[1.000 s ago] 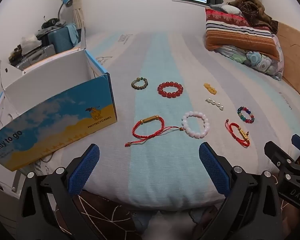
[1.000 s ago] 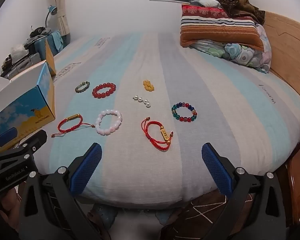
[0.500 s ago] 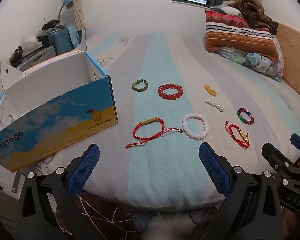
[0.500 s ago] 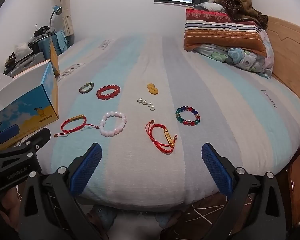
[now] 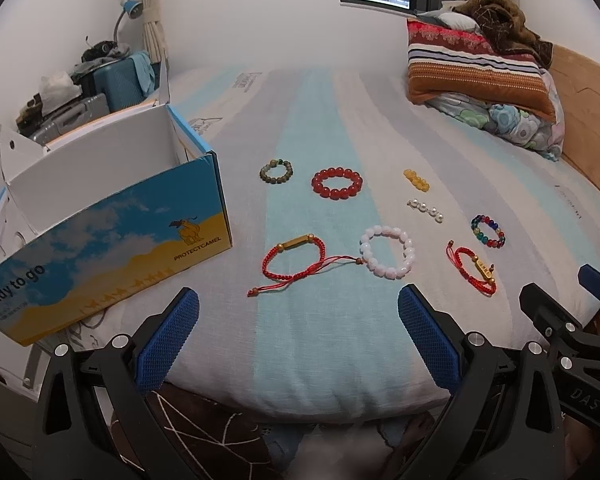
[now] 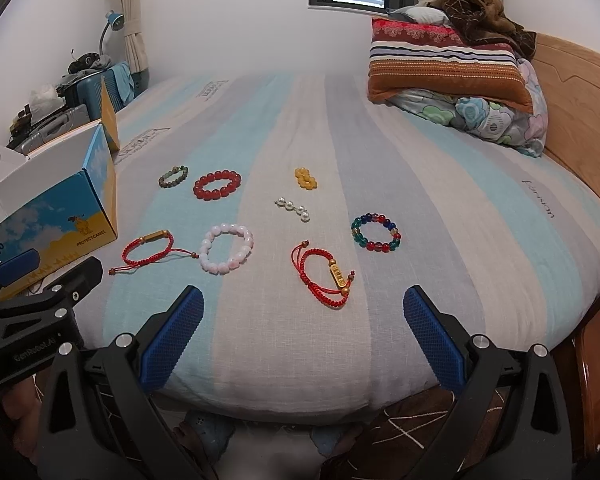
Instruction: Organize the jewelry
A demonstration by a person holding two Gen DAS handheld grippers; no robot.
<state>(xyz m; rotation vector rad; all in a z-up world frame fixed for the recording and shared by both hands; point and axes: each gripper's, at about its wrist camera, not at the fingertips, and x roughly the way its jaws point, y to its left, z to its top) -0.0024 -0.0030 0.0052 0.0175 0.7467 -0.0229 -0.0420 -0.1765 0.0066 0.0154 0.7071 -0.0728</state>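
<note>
Several bracelets lie on the striped bed: a green bead one [image 5: 276,171], a red bead one [image 5: 336,183], a white bead one [image 5: 387,257], a red cord one with a gold tube [image 5: 296,261], a red cord one with a gold tag [image 6: 326,281], a multicolour bead one [image 6: 376,233], an amber piece [image 6: 305,178] and a pearl strand [image 6: 293,208]. An open blue and yellow box [image 5: 100,236] stands at the left. My left gripper [image 5: 298,344] is open and empty at the bed's near edge. My right gripper [image 6: 304,342] is open and empty beside it.
Pillows and a folded blanket [image 6: 452,68] are stacked at the far right by a wooden headboard [image 6: 580,128]. Luggage and clutter [image 5: 96,84] stand beyond the box at the far left. The bed's near edge [image 5: 308,404] drops to a patterned floor.
Both grippers have moved slightly forward and tilted up; the bracelets now sit lower in both views. Nothing was picked up or moved.
</note>
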